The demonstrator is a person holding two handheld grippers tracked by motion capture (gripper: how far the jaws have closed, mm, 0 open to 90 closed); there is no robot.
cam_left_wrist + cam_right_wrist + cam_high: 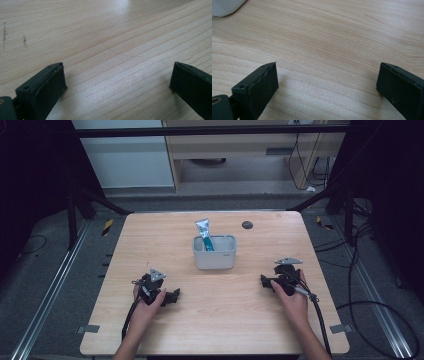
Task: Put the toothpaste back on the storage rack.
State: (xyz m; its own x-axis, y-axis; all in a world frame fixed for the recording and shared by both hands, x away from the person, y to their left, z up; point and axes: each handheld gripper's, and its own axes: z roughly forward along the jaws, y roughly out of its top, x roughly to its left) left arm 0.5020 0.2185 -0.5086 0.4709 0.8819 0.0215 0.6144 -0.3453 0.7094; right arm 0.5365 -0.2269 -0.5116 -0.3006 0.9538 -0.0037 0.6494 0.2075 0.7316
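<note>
Here we hold both grippers low over the pale wooden table (215, 320), one on each side of the small grey plastic bin (214, 255) that stands near the table's middle. The left gripper (173, 296) sits at the near left in the high view, gripped in our left hand (148, 299), its black jaws pointing toward the table's centre. The left gripper view shows those jaws spread wide, with nothing between them but bare wood grain and a faint curved scratch (117, 48). The right gripper (263, 281) rests at the near right in our right hand (292, 297), its jaws also aimed inward. In the right gripper view they stand released, wide apart, with bare wood between them and a rounded corner of the grey bin (225, 7) at the upper left edge. A white and teal squeeze tube (204, 234) stands tilted in the bin, its crimped flat end sticking up above the far rim and leaning toward the left. Both grippers are well apart from the bin and from each other. A small dark round disc (247, 224) lies on the table beyond the bin, near the far edge.
</note>
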